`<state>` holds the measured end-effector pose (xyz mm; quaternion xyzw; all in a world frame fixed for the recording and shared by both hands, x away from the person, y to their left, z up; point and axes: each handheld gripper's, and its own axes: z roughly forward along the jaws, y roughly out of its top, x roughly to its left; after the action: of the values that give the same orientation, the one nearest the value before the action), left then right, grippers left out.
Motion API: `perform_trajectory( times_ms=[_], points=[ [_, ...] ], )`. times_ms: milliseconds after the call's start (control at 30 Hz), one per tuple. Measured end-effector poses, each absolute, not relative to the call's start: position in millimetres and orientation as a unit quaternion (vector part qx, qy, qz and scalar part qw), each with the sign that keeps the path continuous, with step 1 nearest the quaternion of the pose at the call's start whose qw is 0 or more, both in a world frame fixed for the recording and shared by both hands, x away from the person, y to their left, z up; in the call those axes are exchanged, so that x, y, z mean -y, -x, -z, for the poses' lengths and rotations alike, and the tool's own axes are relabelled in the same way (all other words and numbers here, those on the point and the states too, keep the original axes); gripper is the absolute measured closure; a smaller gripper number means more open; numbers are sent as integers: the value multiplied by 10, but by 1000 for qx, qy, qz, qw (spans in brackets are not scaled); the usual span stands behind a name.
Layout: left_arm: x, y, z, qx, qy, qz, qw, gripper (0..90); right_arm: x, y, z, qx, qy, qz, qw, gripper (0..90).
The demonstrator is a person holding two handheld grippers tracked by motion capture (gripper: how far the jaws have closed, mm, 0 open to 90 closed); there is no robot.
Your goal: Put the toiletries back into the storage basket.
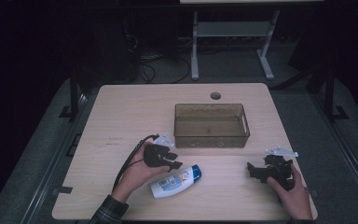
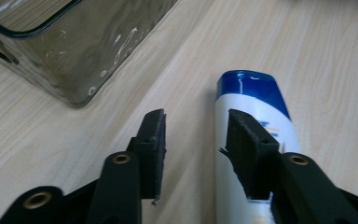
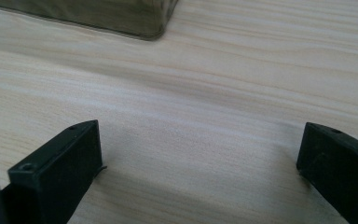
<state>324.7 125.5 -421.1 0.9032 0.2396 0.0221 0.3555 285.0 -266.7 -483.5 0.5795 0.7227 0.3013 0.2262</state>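
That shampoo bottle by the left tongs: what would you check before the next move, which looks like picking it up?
1. Shampoo bottle lies flat on the table, within reach: ok.
2. Left tongs open with nothing gripped: ok.
3. Left tongs centred over the bottle: not ok; one pad sits over it, the other beside it.
4. Clear bin empty and upright: ok.
5. Right tongs open and apart from the bottle: ok.
6. Bottle cap shut tight: cannot tell.

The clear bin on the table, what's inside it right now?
The clear bin looks empty: in the high view its floor shows bare through the tinted plastic. The near wall blurs the strip of floor right behind it. The shampoo bottle lies outside on the table.
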Motion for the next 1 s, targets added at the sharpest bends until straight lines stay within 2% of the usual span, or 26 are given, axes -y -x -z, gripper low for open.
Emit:
perform_trajectory(
  times_ms=[433, 600, 1000],
  points=[
    [-1020, -3146, 4128, -216, -921, -14, 324, 370, 2667, -2850, 4835, -723, -579, -301, 226, 0],
    [-887, -3098, 4161, -203, -929, -10, 311, 324, 2667, -2850, 4835, -723, -580, -301, 226, 0],
    [-687, -3030, 4300, -183, -946, -15, 268, 305, 2667, -2850, 4835, -723, -580, -301, 226, 0]
  ],
)
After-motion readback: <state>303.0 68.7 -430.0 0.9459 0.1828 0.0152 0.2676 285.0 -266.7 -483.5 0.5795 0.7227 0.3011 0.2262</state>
